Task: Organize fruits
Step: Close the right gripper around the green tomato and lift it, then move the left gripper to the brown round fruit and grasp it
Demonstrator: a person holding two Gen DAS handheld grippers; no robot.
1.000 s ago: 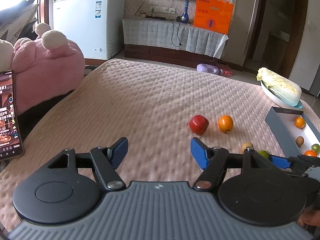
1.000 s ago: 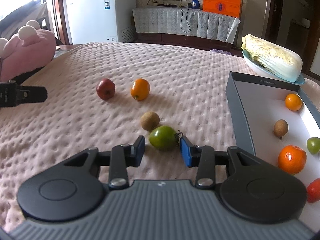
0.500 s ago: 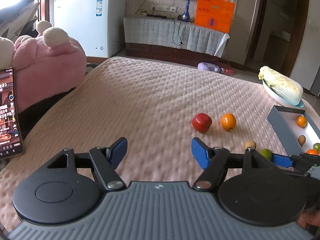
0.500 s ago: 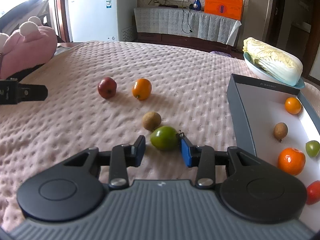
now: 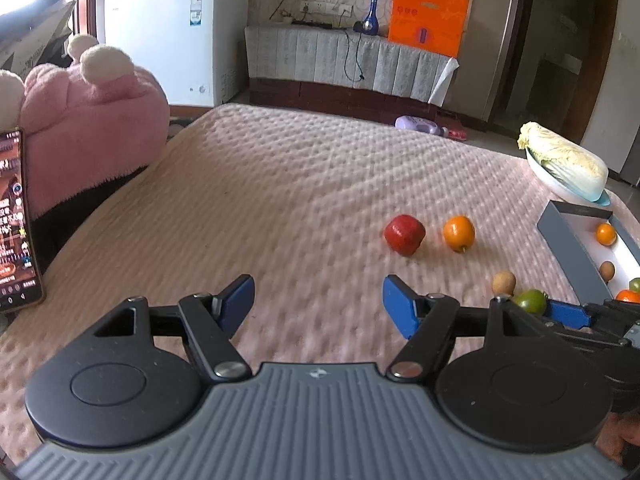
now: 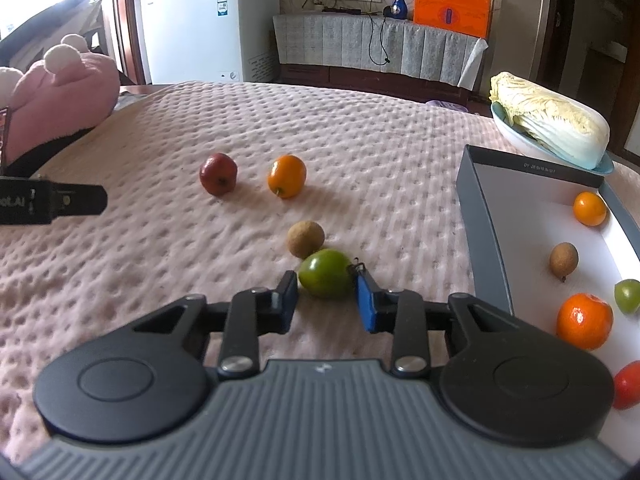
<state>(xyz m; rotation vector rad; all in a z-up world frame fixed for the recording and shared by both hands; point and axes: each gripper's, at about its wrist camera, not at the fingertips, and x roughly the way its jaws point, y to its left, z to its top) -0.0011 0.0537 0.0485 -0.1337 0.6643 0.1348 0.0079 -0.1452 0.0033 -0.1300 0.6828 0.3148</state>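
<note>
My right gripper [image 6: 326, 292] has its jaws closed in on a green fruit [image 6: 326, 273] on the pink bedspread, both pads at its sides. A brown longan [image 6: 305, 238] lies just beyond it, then an orange [image 6: 286, 176] and a red apple [image 6: 218, 174]. A grey box [image 6: 478, 236] with a white floor at the right holds several fruits. My left gripper [image 5: 318, 300] is open and empty above the bedspread, left of the apple [image 5: 405, 234] and orange [image 5: 459, 233]. The left wrist view also shows the green fruit [image 5: 530, 300] at the right gripper's tips.
A napa cabbage [image 6: 550, 120] lies on a plate behind the box. A pink plush toy [image 5: 92, 116] and a phone [image 5: 14, 220] are at the left. The bedspread [image 5: 280, 200] ends at the far side, with a freezer [image 5: 180, 36] beyond.
The right jaws have narrowed onto the green fruit. The left gripper has drifted slightly, still open; the fruits on the bedspread have not moved.
</note>
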